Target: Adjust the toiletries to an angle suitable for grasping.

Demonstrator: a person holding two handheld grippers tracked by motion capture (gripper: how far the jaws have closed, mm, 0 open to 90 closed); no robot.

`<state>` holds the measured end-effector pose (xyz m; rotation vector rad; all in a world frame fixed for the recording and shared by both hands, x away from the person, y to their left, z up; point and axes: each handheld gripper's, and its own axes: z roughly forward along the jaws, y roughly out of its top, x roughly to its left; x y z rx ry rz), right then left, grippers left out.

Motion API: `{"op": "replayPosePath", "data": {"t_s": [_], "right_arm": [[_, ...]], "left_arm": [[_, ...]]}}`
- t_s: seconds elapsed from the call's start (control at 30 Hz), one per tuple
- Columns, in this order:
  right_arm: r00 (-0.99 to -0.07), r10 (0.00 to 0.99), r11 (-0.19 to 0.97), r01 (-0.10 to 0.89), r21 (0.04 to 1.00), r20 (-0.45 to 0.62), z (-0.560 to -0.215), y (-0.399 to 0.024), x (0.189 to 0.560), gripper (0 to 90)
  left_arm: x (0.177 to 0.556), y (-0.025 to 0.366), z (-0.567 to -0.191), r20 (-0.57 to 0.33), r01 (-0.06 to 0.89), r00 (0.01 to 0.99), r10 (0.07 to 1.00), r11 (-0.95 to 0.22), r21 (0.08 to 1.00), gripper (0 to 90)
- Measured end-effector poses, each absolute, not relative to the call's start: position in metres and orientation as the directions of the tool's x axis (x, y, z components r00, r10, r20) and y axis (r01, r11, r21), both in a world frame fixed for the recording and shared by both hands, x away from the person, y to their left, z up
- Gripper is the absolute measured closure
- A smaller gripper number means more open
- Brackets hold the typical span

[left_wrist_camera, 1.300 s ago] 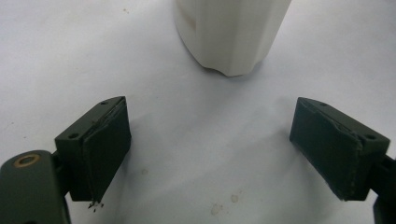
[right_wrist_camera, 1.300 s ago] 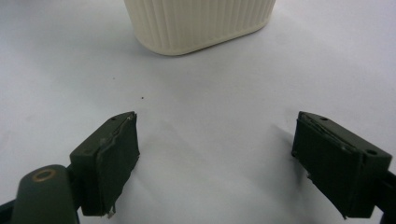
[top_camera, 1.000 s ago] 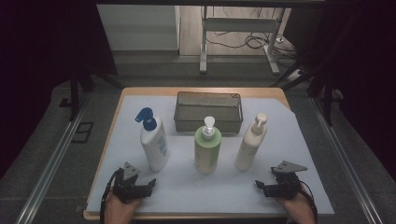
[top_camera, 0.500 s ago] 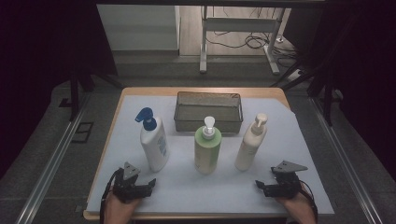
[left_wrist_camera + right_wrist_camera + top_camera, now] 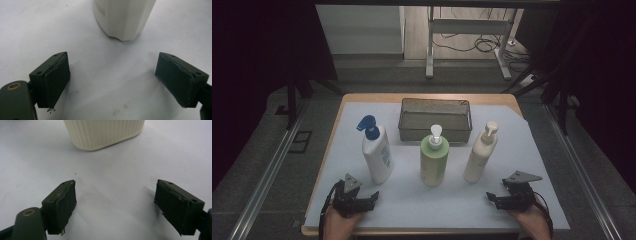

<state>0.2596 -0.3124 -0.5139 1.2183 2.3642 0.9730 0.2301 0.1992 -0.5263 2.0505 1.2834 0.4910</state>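
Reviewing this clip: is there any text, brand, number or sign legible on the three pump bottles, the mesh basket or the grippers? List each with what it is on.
No text can be read.
White pump bottle with blue pump head: a bluish label patch, too small and blurred to read.
Green pump bottle with white pump: no legible print.
Cream ribbed pump bottle: no legible print.
Dark wire mesh basket: no markings visible.

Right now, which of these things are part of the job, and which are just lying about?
Part of the job:
white bottle with blue pump
green bottle
cream bottle
left tongs, open
right tongs, open

Probably also: mesh basket

Lying about:
floor cables
metal stand
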Motion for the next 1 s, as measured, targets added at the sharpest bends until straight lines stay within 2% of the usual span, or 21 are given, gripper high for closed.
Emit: {"op": "replayPosePath", "data": {"t_s": [0.23,0.4,0.43,0.7,0.77,0.8,1.0], "right_arm": [[-0.568,0.822,0.393,0.617,0.682,0.041,-0.511,-0.313,0.261,24.0],[-0.564,0.824,0.38,0.621,0.686,0.053,-0.509,-0.313,0.262,31.3],[-0.566,0.823,0.385,0.615,0.689,0.045,-0.508,-0.313,0.263,35.0],[-0.572,0.82,0.402,0.595,0.696,0.015,-0.502,-0.314,0.265,44.6],[-0.571,0.821,0.399,0.599,0.695,0.021,-0.501,-0.315,0.266,47.3],[-0.571,0.82,0.395,0.599,0.696,0.026,-0.501,-0.316,0.268,51.5],[-0.565,0.824,0.377,0.605,0.701,0.044,-0.498,-0.317,0.274,58.6]], "left_arm": [[0.23,0.199,-0.526,-0.029,0.645,0.448,0.894,-0.3,0.702,12.3],[0.23,0.199,-0.526,-0.029,0.645,0.448,0.894,-0.3,0.703,12.3],[0.23,0.199,-0.526,-0.029,0.645,0.448,0.894,-0.3,0.703,12.3],[0.23,0.199,-0.526,-0.029,0.645,0.448,0.894,-0.3,0.703,12.3],[0.23,0.199,-0.526,-0.029,0.645,0.448,0.894,-0.3,0.703,12.2],[0.23,0.199,-0.526,-0.029,0.645,0.448,0.894,-0.3,0.703,12.2],[0.23,0.199,-0.526,-0.029,0.645,0.447,0.894,-0.3,0.703,12.3]]}}
